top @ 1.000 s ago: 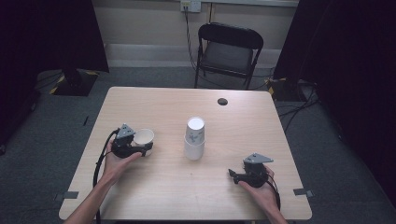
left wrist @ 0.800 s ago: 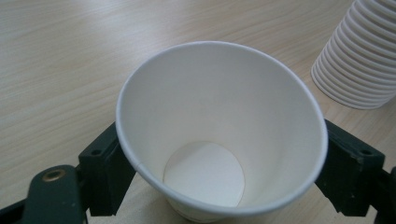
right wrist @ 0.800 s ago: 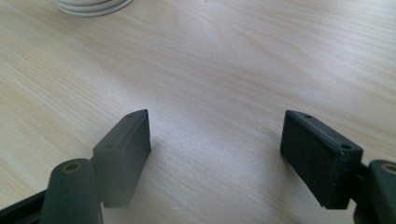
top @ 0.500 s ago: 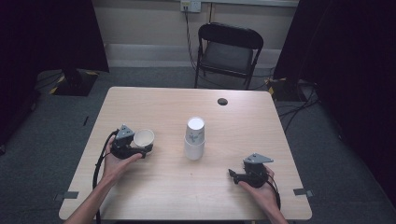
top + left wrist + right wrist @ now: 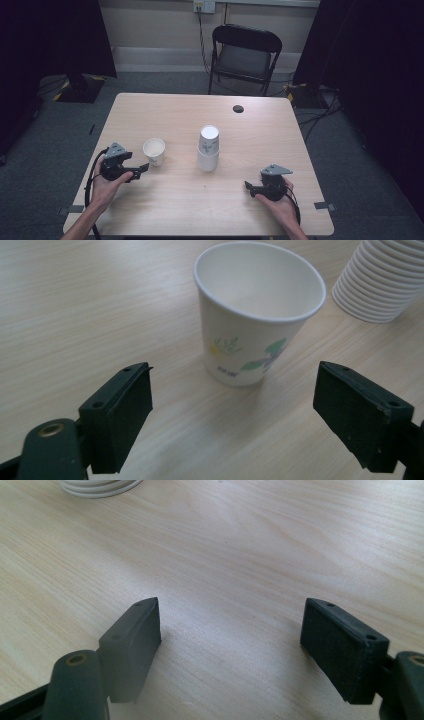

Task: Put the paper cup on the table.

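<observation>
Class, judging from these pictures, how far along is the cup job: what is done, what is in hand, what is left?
Done: one cup stands upright, apart from the stack. In hand: nothing; the left gripper is open just short of the cup, the right gripper open over bare table. Left: apparently the stack's remaining cups.

A white paper cup (image 5: pixel 256 315) with a small leaf-and-flower print stands upright and empty on the table, mouth open upward. It sits just ahead of the left gripper's (image 5: pixel 232 405) wide-spread jaws, centred between them and touching neither. Beyond it, to the right jaw's side, stands an upside-down stack of white cups (image 5: pixel 382 277).
</observation>
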Tool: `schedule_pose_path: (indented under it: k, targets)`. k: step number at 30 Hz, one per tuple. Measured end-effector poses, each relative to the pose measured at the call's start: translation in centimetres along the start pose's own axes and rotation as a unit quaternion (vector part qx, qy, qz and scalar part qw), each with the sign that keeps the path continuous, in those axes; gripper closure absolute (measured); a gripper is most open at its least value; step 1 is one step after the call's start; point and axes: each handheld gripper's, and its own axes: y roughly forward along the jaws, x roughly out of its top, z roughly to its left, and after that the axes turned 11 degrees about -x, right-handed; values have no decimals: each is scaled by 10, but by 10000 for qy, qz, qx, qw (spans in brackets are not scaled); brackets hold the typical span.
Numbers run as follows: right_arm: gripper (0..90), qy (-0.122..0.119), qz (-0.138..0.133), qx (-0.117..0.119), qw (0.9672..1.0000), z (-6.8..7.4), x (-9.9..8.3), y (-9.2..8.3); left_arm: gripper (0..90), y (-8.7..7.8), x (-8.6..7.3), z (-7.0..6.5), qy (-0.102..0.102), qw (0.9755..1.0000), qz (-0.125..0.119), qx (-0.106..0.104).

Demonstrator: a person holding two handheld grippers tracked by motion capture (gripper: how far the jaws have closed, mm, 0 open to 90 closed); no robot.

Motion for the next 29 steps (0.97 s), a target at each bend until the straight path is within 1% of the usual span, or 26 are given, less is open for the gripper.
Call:
schedule_pose_path:
  k: [1,2,4,5,6,7,8,9,10,12,14,15,16,17,18,19,20,21,22,23,25,26,27,29]
  targets:
    - [241,0,1,0,10000,0,0,0,158,-3,-2,0,-123,9999,83,-19]
    - [241,0,1,0,10000,0,0,0,158,-5,-4,0,-173,9998,138,-14]
    - [241,1,1,1,10000,0,0,0,159,-9,-11,-2,-214,9992,326,-38]
    - [241,2,0,1,10000,0,0,0,159,-10,-14,-3,-305,9987,398,-37]
    - [241,12,1,7,10000,0,0,0,159,-12,-18,-3,-440,9979,466,-81]
    - [241,15,2,7,10000,0,0,0,159,-14,-21,-3,-510,9976,446,-115]
    - [241,16,3,6,10000,0,0,0,159,-16,-21,-3,-517,9975,484,-76]
    - [241,15,3,6,10000,0,0,0,159,-20,-22,-4,-519,9969,577,87]
    - [241,22,5,3,10000,0,0,0,160,-22,-23,-4,-479,9969,608,168]
    - [240,28,9,-2,10000,0,0,0,160,-26,-30,-5,-317,9961,794,224]
    - [240,31,10,-4,10000,0,0,0,161,-27,-40,-6,-218,9949,941,295]
    - [241,30,10,-4,10000,0,0,0,161,-28,-46,-5,-219,9944,988,289]
    - [240,29,10,-4,10000,0,0,0,164,-28,-49,-5,-226,9947,952,322]
    - [240,30,11,-5,10000,0,0,0,165,-28,-50,-5,-184,9944,977,353]
    - [240,30,10,-5,10000,0,0,0,164,-27,-52,-5,-179,9949,930,360]
    - [240,31,10,-5,10000,0,0,0,164,-27,-54,-4,-145,9945,948,412]
    - [240,30,10,-5,10000,0,0,0,165,-25,-57,-4,-171,9939,979,477]
    - [240,31,11,-8,10000,0,0,0,149,-23,-61,-3,-79,9945,905,525]
    - [240,33,9,-10,10000,0,0,0,115,-23,-63,-1,-77,9957,775,502]
    - [240,34,9,-12,10000,0,0,0,100,-23,-65,0,-19,9960,734,502]
    - [239,36,10,-18,10000,0,0,0,43,-21,-66,1,-64,9960,700,546]
    - [236,37,11,-22,10000,0,0,0,32,-21,-65,1,-53,9958,719,558]
    - [230,42,14,-30,10000,0,0,0,24,-20,-65,1,-85,9958,708,580]
    - [190,79,47,-102,9999,1,0,0,2,-19,-65,1,-122,9954,751,590]
